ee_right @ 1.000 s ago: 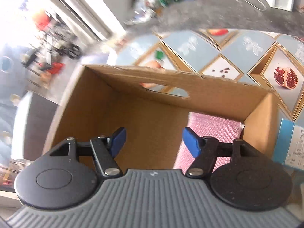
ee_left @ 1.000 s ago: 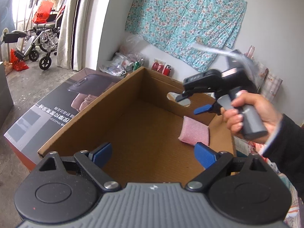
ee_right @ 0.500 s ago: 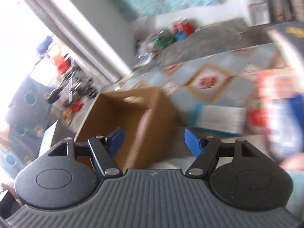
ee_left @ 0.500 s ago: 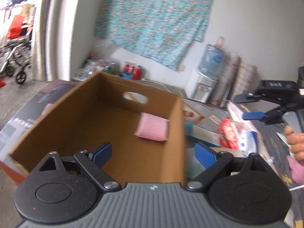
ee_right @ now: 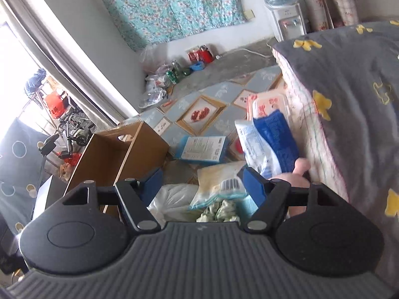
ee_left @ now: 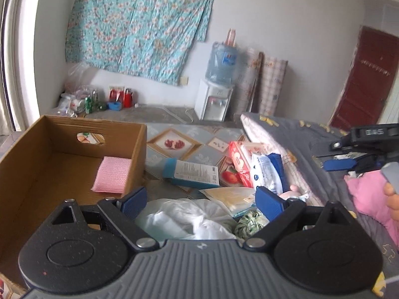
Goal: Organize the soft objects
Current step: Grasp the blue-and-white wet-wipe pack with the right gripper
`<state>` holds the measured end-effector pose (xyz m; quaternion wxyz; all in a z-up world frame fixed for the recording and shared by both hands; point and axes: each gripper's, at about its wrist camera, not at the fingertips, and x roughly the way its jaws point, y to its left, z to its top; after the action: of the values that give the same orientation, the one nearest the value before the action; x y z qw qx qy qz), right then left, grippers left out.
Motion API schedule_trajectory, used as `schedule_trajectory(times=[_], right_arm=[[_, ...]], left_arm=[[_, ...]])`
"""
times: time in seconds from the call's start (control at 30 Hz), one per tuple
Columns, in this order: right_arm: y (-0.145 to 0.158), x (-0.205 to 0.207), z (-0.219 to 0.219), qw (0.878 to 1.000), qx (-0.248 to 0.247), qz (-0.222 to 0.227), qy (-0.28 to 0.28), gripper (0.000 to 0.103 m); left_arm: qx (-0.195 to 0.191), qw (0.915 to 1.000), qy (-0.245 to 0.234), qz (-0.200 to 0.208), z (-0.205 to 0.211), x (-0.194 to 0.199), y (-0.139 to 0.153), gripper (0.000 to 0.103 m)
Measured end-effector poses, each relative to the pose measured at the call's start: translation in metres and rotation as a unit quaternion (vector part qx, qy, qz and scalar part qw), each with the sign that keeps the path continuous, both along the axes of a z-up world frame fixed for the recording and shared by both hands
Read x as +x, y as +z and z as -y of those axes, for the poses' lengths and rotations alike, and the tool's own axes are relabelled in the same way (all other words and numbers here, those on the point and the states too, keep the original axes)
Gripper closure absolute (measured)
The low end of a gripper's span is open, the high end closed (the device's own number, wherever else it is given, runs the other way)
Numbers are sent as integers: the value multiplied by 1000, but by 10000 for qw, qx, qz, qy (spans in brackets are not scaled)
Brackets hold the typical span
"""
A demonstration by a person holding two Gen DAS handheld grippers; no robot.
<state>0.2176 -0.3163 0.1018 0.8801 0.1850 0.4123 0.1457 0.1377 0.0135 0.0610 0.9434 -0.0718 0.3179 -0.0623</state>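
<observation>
A pink sponge cloth (ee_left: 111, 174) lies in the far right corner of the open cardboard box (ee_left: 62, 149), which also shows in the right wrist view (ee_right: 117, 149). A pile of soft goods lies on the floor: a white plastic bag (ee_left: 184, 216), a yellow packet (ee_left: 229, 196), a green-white knit bundle (ee_left: 247, 224), a blue-white wipes pack (ee_left: 266, 172) and a red-white tissue pack (ee_left: 242, 159). My left gripper (ee_left: 200, 200) is open and empty above the pile. My right gripper (ee_right: 202, 183) is open and empty over the same pile; it shows at the right edge of the left wrist view (ee_left: 339, 164).
A blue carton (ee_left: 192, 174) lies on the patterned floor mat. A mattress with a grey cover (ee_right: 349, 99) lies on the right. A pink cloth (ee_left: 369, 191) lies on it. A water dispenser (ee_left: 214, 99) stands at the back wall.
Both grippers have swung right, away from the box and over the floor pile. The pink cloth stays in the box. Both grippers remain open.
</observation>
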Motion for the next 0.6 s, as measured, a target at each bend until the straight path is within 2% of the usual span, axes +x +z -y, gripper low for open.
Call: schedule_trajectory(times=[0.2, 0.3, 0.4, 0.5, 0.6], right_arm=[[-8, 20, 8, 9999, 116, -31, -50, 33], [-25, 38, 18, 9994, 183, -155, -250, 34], [-47, 61, 30, 9982, 275, -333, -413, 40], [-72, 86, 40, 9969, 252, -496, -556, 46], [-99, 109, 50, 9953, 285, -662, -643, 49]], left_arm=[[169, 9991, -160, -344, 23, 36, -8, 13], [138, 9986, -301, -418, 35, 54, -8, 16], [340, 9953, -796, -429, 57, 77, -10, 16], [651, 9881, -1275, -556, 83, 104, -24, 17], [769, 9817, -1565, -761, 102, 132, -43, 29]])
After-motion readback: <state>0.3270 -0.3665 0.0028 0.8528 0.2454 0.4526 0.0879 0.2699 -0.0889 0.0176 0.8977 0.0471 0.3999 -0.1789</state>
